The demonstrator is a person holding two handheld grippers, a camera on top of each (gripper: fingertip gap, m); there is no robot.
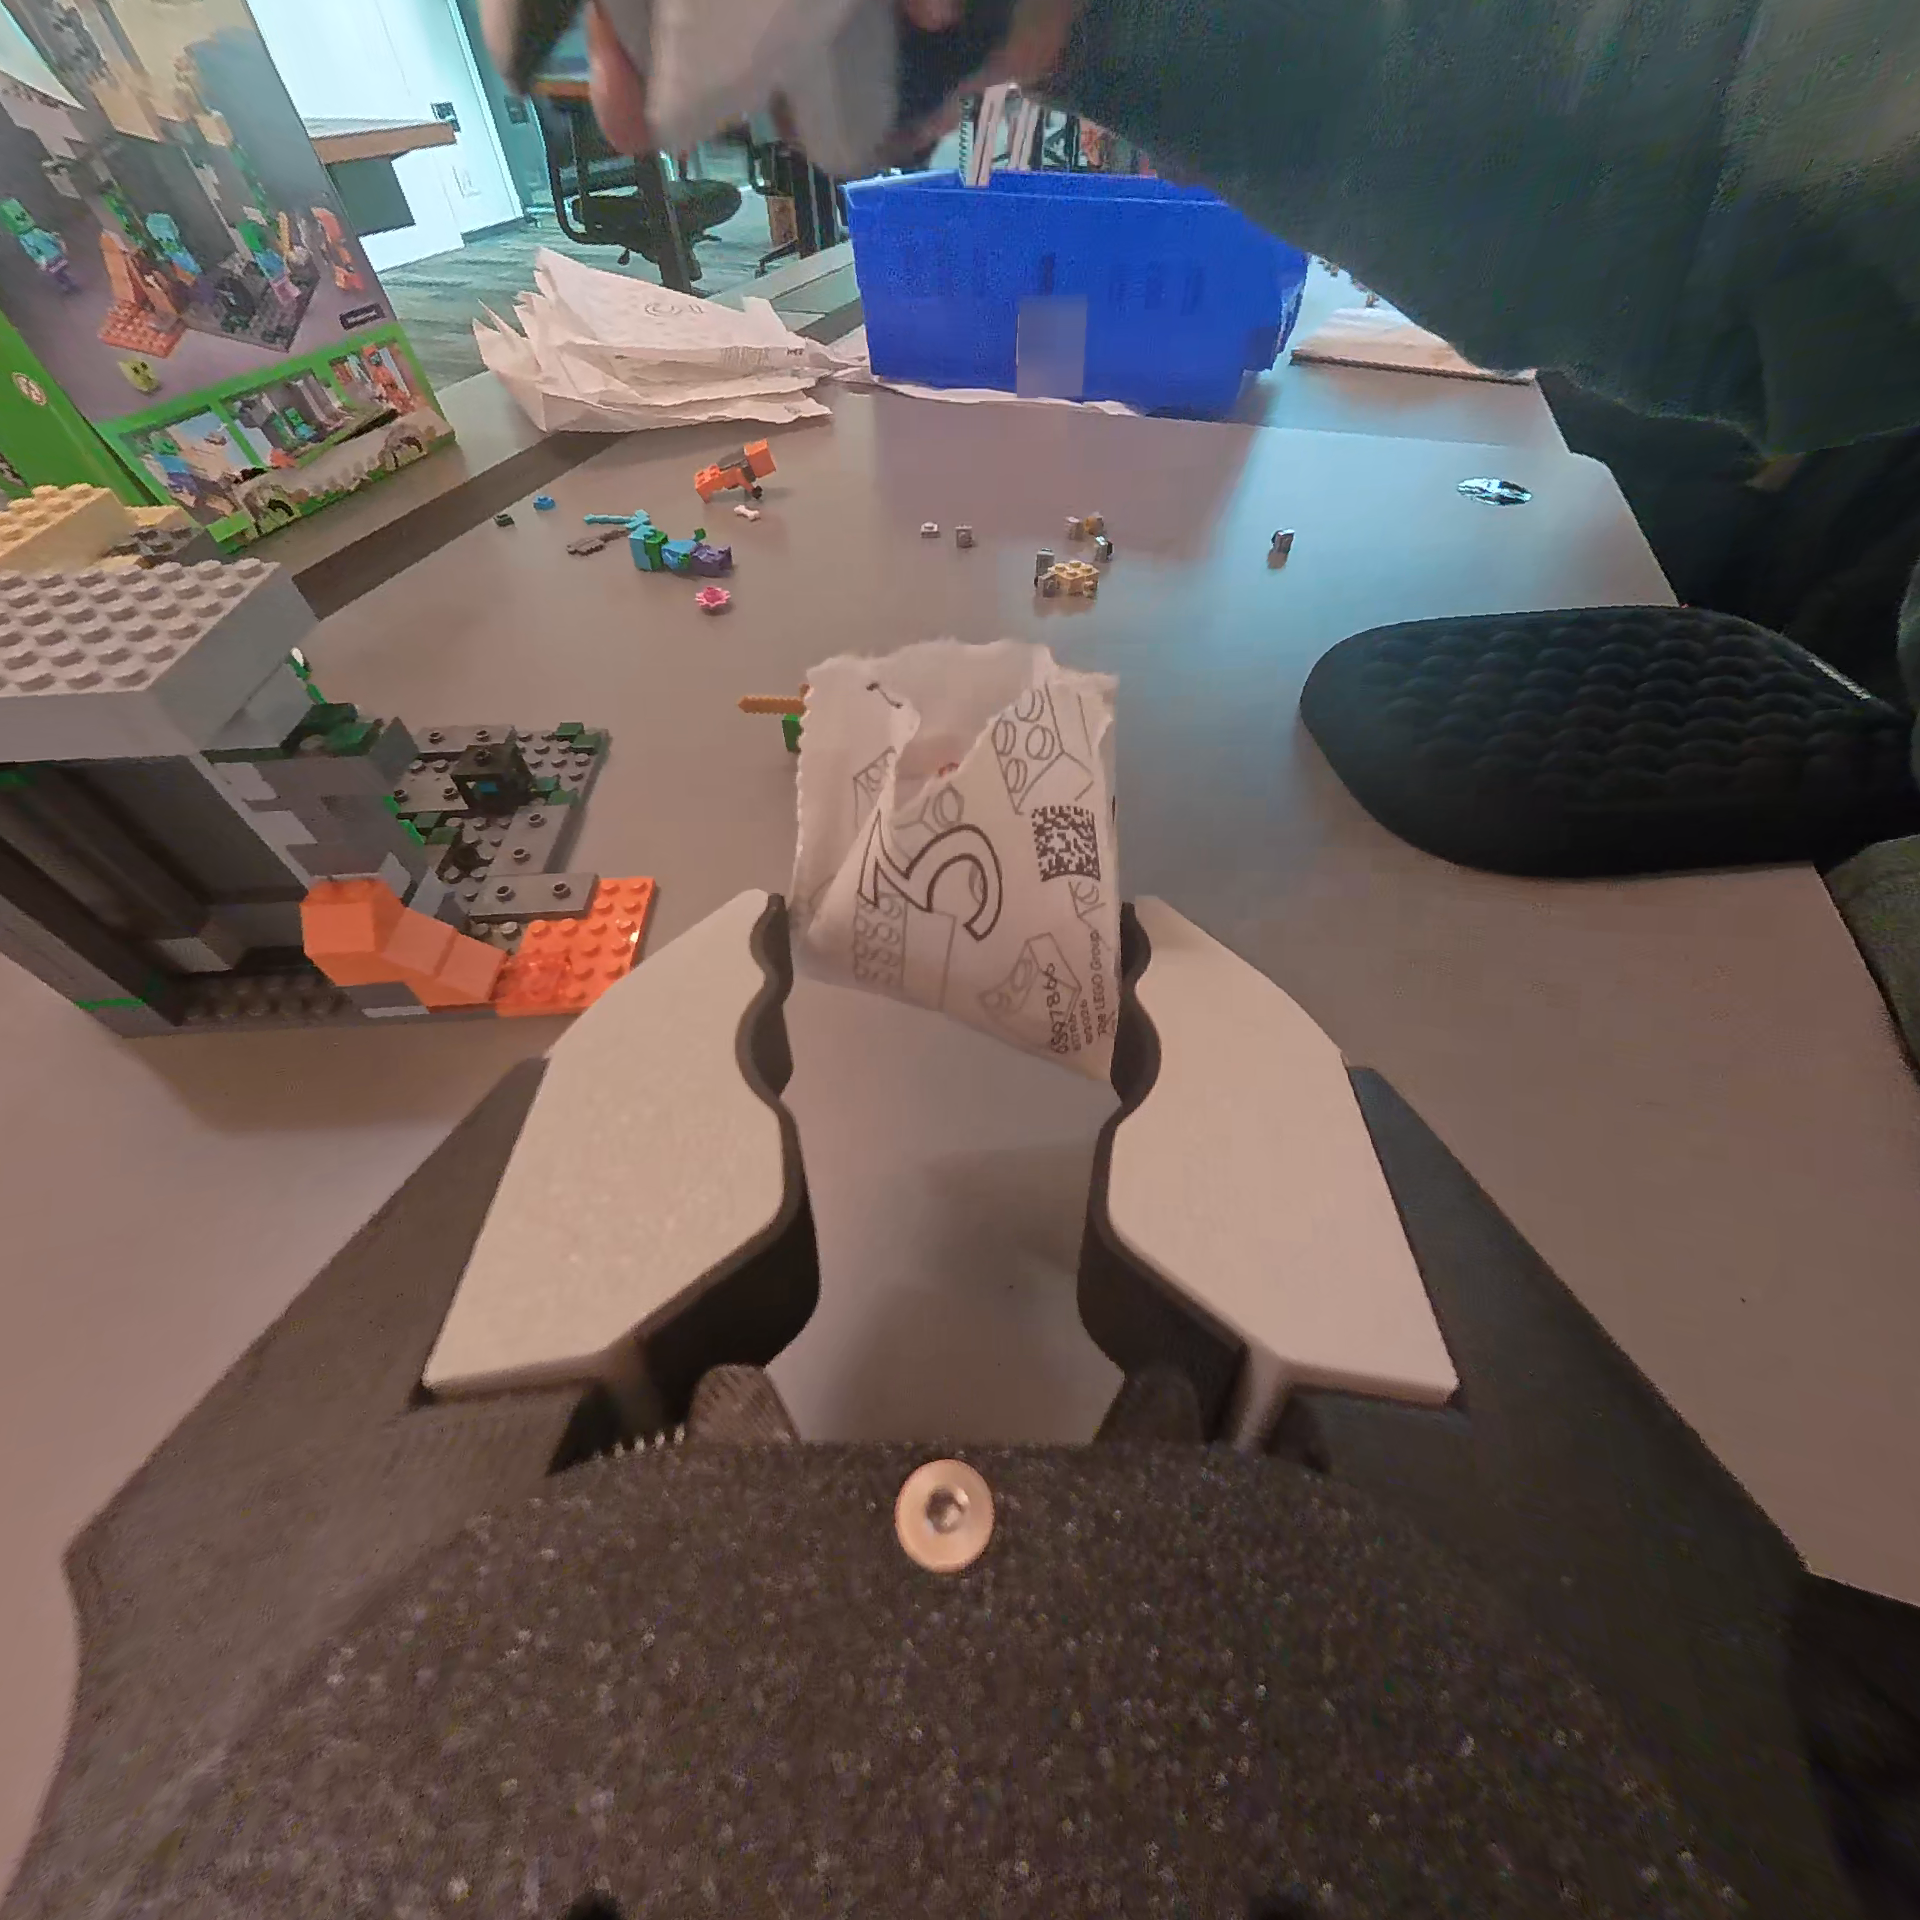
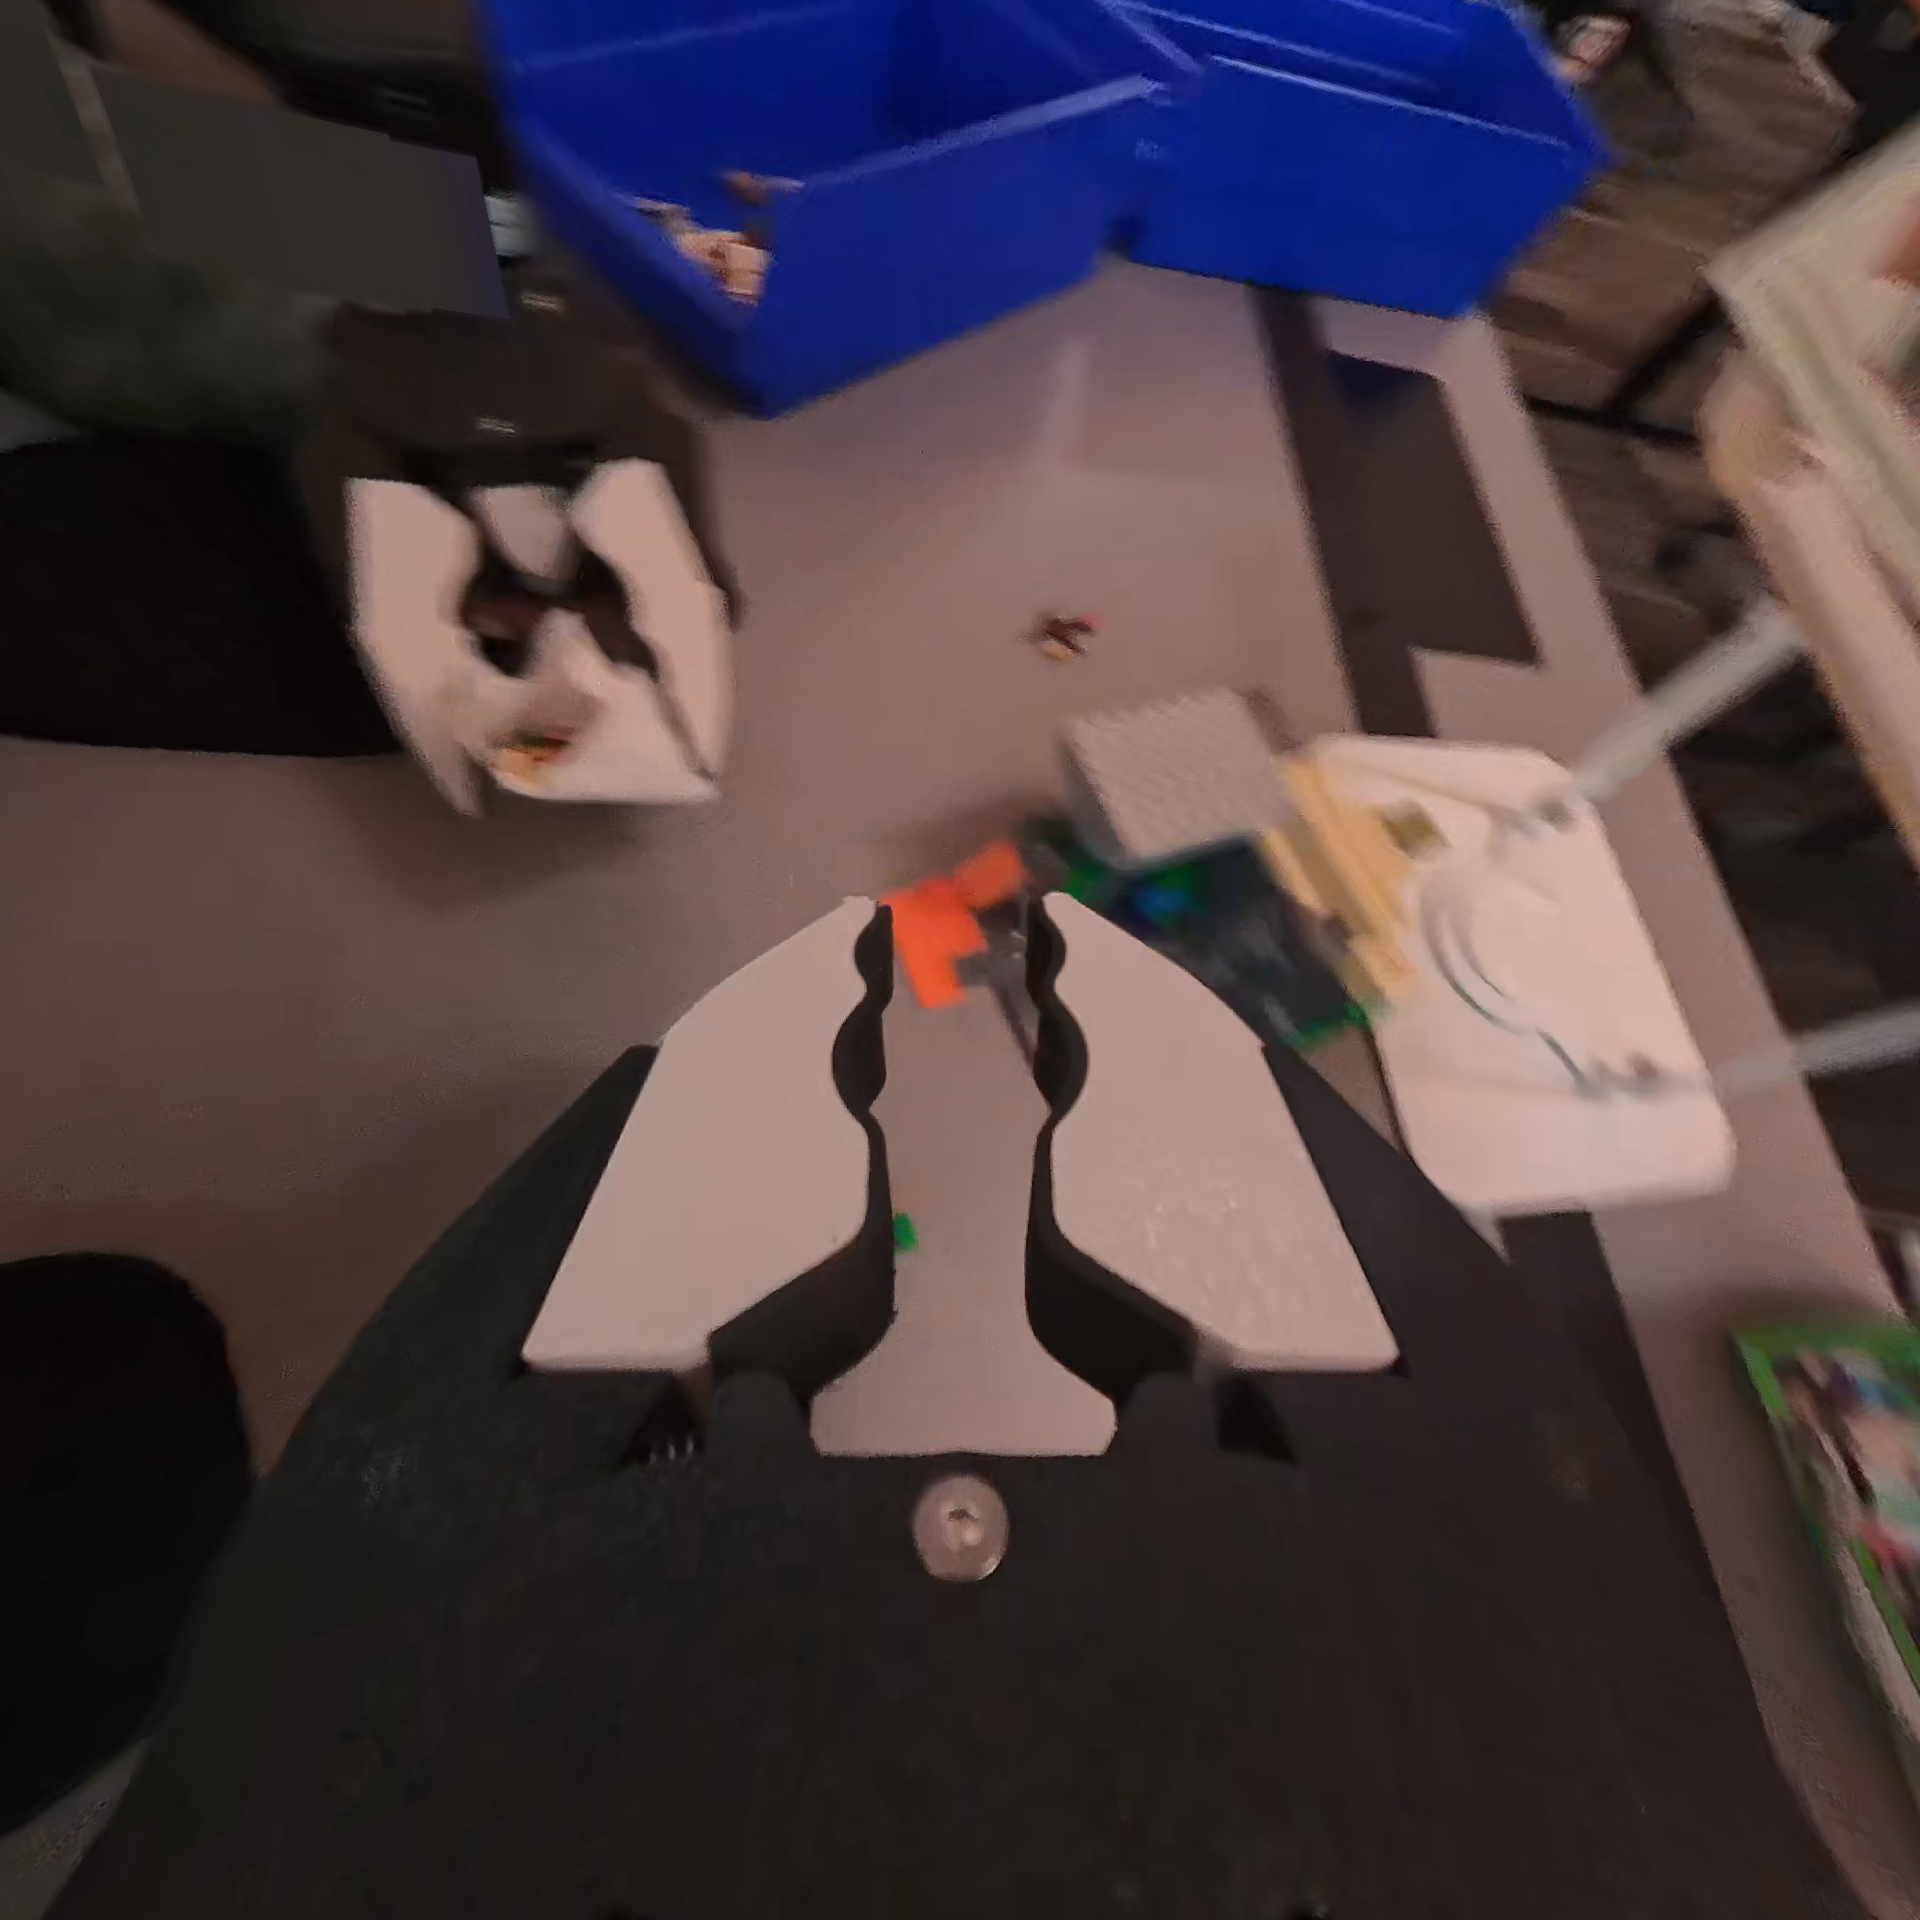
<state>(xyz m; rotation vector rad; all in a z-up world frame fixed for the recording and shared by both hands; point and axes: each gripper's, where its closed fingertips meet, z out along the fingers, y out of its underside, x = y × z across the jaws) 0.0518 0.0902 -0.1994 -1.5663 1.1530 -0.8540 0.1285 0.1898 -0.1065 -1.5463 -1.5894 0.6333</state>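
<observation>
My left gripper [image 1: 951, 914] is closed on a torn-open white paper bag [image 1: 956, 831] printed with brick outlines, fingertips pressing both sides. The bag stands upright just above the grey table [image 1: 1351, 1143]. The right wrist view, which is motion-blurred, shows this gripper farther off [image 2: 540, 623] with the bag [image 2: 561, 748] between its fingers. My right gripper [image 2: 958, 914] hangs above the table with a narrow gap between its fingers and nothing in it. Beyond its tips is a toy-brick building [image 2: 1174, 821] with orange pieces; the same building is at the left in the left wrist view [image 1: 208, 831].
A blue bin [image 1: 1060, 281] stands at the back, beside a pile of empty paper bags [image 1: 665, 353] and a toy box [image 1: 187, 260]. Loose small bricks [image 1: 665, 551] lie mid-table. A black padded rest [image 1: 1590, 738] lies right. A dark sleeve [image 1: 1507, 156] reaches overhead. About 15 centimeters separates my left fingertips from my right. It is some 12 centimeters from my right tips to the toy-brick building [image 2: 1174, 821]. Seen from the left wrist view [image 1: 176, 596] as well.
</observation>
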